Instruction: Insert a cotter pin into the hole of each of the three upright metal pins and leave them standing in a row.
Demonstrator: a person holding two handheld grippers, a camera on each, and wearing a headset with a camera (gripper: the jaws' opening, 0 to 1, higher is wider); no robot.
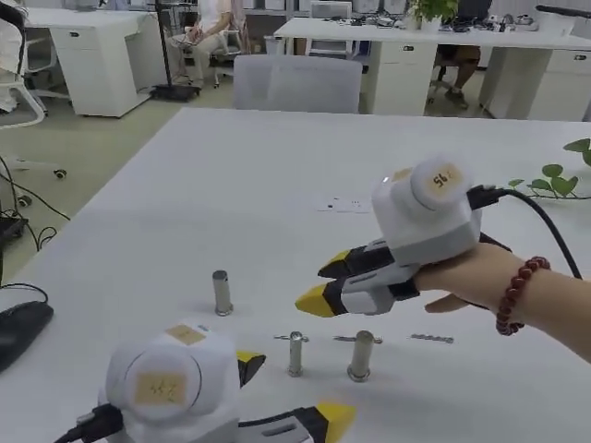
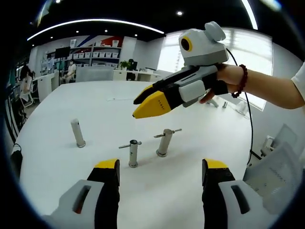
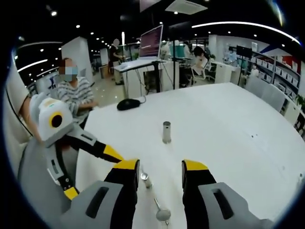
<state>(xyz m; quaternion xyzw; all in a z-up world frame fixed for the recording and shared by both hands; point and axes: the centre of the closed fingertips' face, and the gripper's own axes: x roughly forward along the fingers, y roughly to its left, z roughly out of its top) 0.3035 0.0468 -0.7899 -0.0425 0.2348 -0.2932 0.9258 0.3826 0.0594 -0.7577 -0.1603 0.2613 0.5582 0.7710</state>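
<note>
Gaping left gripper (image 2: 160, 164), right gripper (image 3: 160, 165) seemingly parted

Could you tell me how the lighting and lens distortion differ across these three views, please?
Head view: even, soft light, only faint shadows beneath the metal pins on the white table; little distortion. Left gripper view: fisheye bends the ceiling lights, and the window glares behind the right gripper. Right gripper view: fisheye curvature, dim room, nearest pins blurred.

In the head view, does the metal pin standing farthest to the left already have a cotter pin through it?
No, the leftmost metal pin stands bare, with nothing passing through its top.
</note>
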